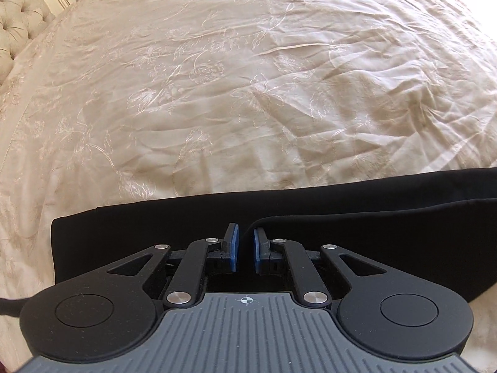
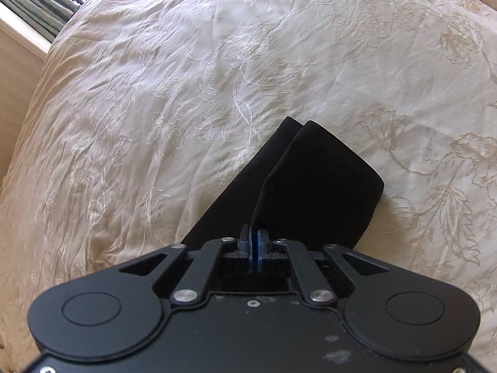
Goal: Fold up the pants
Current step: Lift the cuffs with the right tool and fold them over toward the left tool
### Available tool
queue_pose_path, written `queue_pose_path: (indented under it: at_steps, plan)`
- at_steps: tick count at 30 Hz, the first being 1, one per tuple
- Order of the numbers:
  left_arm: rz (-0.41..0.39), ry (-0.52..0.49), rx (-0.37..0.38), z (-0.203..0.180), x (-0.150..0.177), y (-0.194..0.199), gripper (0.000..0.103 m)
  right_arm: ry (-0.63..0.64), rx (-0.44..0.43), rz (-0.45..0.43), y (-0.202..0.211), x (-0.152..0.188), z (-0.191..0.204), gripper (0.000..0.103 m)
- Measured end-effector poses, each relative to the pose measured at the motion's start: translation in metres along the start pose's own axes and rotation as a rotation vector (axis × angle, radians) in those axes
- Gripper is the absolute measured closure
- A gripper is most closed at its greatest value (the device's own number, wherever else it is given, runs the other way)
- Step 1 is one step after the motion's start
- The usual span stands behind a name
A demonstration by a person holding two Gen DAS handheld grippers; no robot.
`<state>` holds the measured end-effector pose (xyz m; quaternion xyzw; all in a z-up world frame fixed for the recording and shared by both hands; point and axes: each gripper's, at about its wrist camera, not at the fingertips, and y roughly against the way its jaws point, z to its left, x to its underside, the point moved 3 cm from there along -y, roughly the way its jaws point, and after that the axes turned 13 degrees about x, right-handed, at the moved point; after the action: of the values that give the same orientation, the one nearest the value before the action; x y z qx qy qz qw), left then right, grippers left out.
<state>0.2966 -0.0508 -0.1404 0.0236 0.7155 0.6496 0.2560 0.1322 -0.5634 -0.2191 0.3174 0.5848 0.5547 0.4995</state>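
The black pants (image 1: 186, 217) lie flat on a cream embroidered bedspread (image 1: 248, 93), running from lower left to the right edge in the left wrist view. My left gripper (image 1: 245, 233) is open by a narrow gap, just above the pants where an upper layer's edge curls up; nothing shows between its blue pads (image 1: 233, 245). In the right wrist view the pants (image 2: 326, 192) show two leg ends lying one over the other. My right gripper (image 2: 255, 233) is shut on the near edge of the upper layer, which rises a little at the pinch.
A tufted cream headboard (image 1: 18, 25) stands at the far left of the left wrist view. In the right wrist view green curtains and a window sill (image 2: 31, 9) sit beyond the bed's left edge. The bedspread (image 2: 155, 93) stretches wide around the pants.
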Motion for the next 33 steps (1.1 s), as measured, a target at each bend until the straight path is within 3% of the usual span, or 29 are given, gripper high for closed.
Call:
queue_pose_path:
  at_steps: [14,17,21,27,33]
  plan:
    - [0.038,-0.006,-0.041,-0.002,-0.025,-0.045,0.093,0.046,0.033,0.01,-0.038,-0.014,0.029,0.097]
    - [0.05,-0.009,-0.047,-0.003,-0.024,-0.05,0.093,0.017,-0.003,0.018,-0.037,-0.016,0.025,0.087]
    - [0.052,-0.022,-0.059,-0.004,-0.024,-0.053,0.093,-0.076,-0.062,-0.053,-0.014,-0.03,0.004,0.083]
    - [0.051,-0.014,-0.065,-0.004,-0.026,-0.056,0.093,0.035,0.071,-0.13,-0.015,-0.05,-0.021,0.078]
    - [0.032,-0.016,-0.077,-0.001,-0.032,-0.054,0.093,0.159,0.068,-0.175,-0.024,-0.058,-0.027,0.074]
